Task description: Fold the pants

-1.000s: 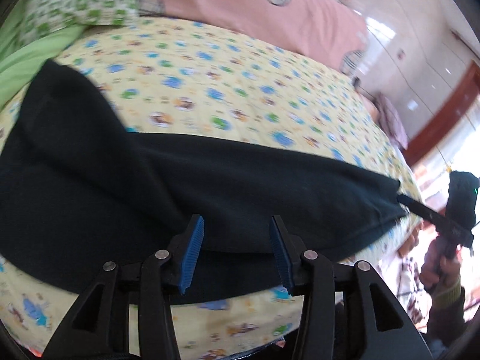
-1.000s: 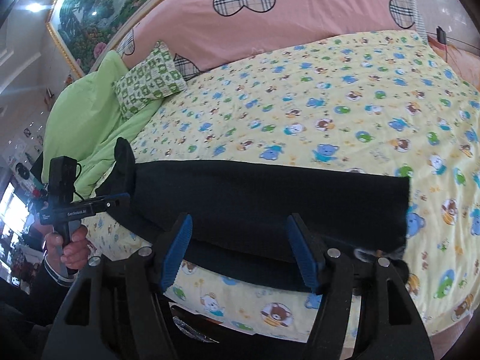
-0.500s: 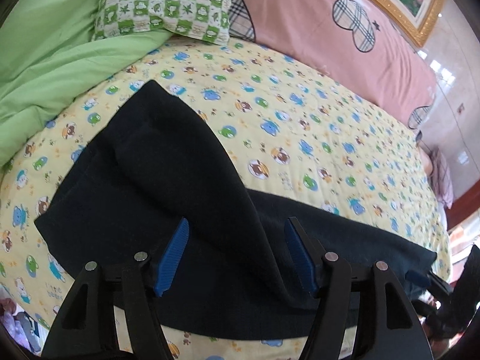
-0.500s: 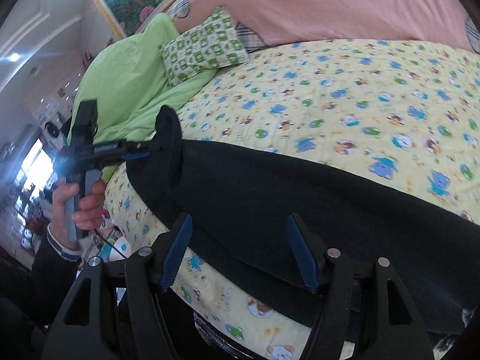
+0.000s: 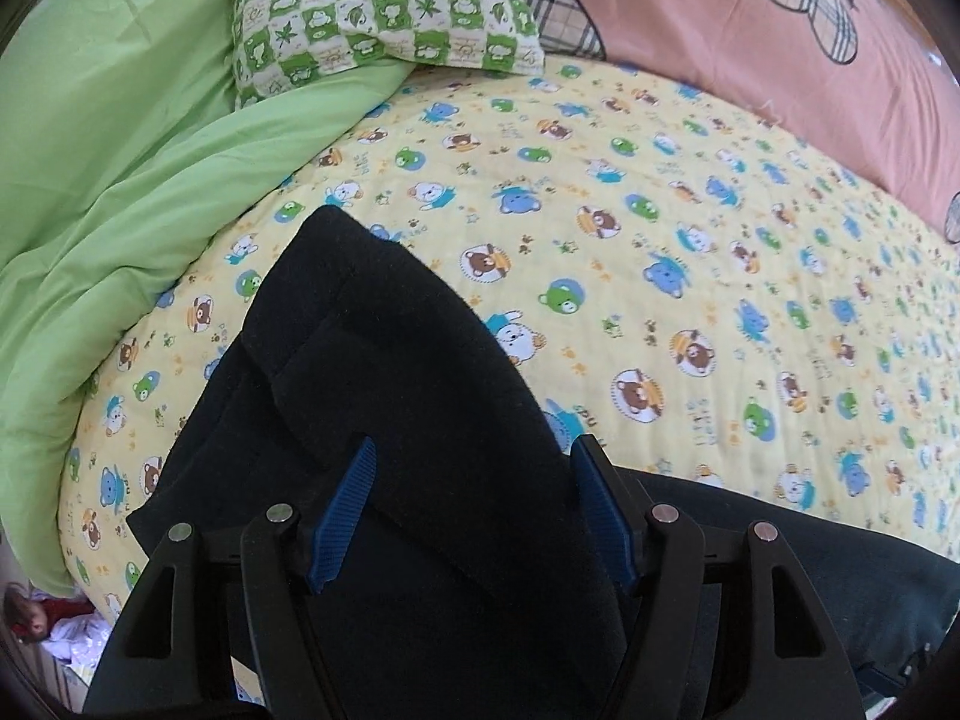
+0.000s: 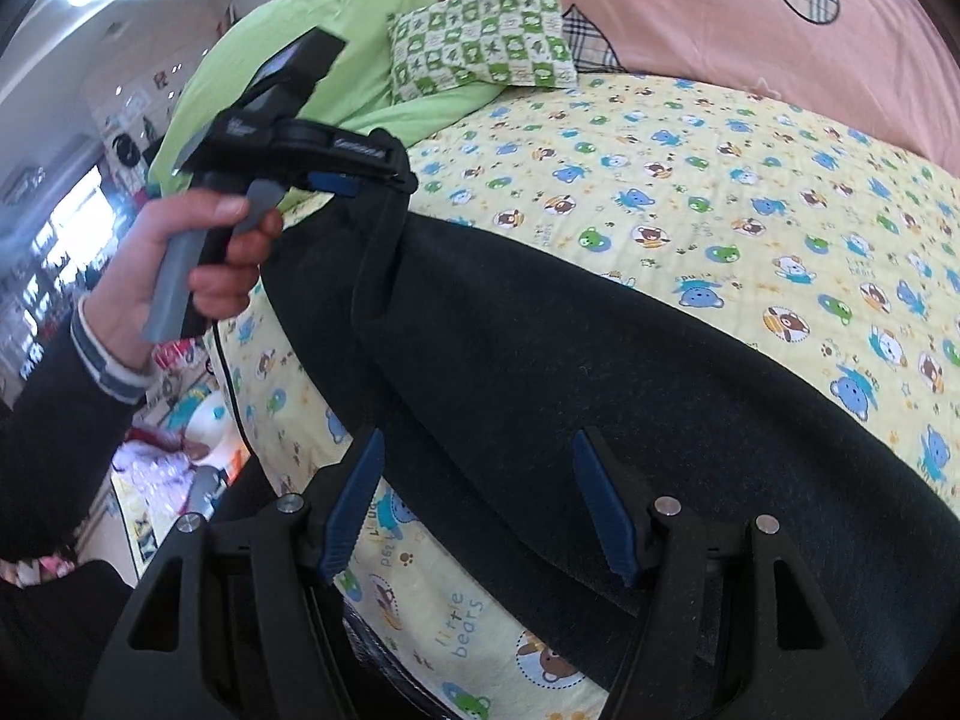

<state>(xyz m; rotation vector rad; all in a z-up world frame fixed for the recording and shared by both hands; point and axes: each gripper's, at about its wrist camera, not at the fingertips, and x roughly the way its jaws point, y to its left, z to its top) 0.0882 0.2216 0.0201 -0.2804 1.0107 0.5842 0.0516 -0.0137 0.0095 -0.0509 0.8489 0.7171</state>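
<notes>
Black fleecy pants [image 5: 420, 420] on quilted bear-print bedspread [image 5: 690, 312], both hand-held grippers, left [image 5: 474, 510], right [image 6: 477, 504], jaws apart.

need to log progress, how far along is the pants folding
Early stage. Done: the black pants lie lengthwise on the bear-print sheet. In hand: the left tongs seem to pinch one end, lifted off the bed; the right tongs hover open above the fabric. Left: no finished fold shows.

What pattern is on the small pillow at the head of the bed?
The small pillow has a green-and-white checked pattern with leaf and animal motifs, clearest in the left wrist view.
</notes>
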